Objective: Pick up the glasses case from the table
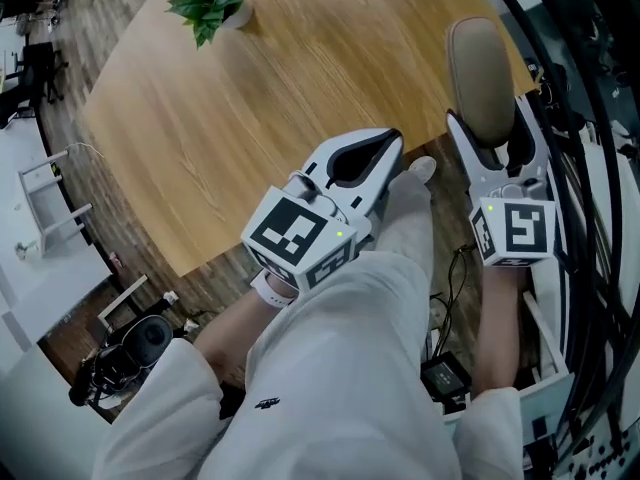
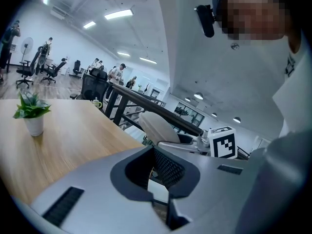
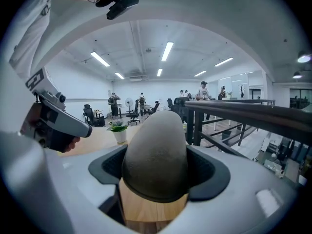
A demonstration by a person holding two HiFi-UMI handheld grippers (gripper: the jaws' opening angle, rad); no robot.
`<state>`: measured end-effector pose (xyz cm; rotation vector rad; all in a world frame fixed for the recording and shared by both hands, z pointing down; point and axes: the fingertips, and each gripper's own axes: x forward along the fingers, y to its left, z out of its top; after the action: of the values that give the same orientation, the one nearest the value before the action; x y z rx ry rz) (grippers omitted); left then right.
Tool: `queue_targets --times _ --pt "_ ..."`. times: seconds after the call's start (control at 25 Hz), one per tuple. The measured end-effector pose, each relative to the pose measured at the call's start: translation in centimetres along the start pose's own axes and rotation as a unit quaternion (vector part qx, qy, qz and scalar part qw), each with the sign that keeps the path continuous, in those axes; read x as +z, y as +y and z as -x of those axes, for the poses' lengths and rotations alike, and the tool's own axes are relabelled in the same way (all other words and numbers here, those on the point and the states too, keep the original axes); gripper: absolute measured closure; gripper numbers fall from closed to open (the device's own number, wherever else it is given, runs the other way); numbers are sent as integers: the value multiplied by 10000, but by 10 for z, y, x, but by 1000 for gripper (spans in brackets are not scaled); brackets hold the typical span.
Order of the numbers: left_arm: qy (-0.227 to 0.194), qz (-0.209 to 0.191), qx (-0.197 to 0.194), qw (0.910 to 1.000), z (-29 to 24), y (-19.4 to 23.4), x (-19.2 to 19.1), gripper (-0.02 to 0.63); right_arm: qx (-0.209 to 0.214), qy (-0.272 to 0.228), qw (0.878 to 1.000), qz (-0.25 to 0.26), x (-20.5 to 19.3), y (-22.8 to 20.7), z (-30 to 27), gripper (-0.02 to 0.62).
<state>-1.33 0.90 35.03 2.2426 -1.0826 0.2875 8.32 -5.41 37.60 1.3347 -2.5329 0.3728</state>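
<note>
R tongs (image 1: 490,136) pinch glasses case (image 1: 481,73), long axis 12–6, held off tabletop (image 1: 250,98); L tongs (image 1: 388,150) pressed together, empty, at its 9.

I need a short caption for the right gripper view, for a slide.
The right tongs grip an oval glasses case above the wooden table.

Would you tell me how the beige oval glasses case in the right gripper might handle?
The beige oval glasses case is probably stiff: it shows no dent between the right gripper's pads. Its matte, felt-like surface likely resists slipping. Its rounded form may rock when set down.
</note>
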Motion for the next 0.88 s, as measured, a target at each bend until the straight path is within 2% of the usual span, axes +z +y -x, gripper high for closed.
queue_targets --times 0.32,0.88 --pt "-301 -184 -38 9994 33 -17 31 606 -84 -214 9995 214 37 16 37 218" --pt "-810 -558 -199 9950 75 -14 81 606 -722 -637 9950 268 89 32 101 218"
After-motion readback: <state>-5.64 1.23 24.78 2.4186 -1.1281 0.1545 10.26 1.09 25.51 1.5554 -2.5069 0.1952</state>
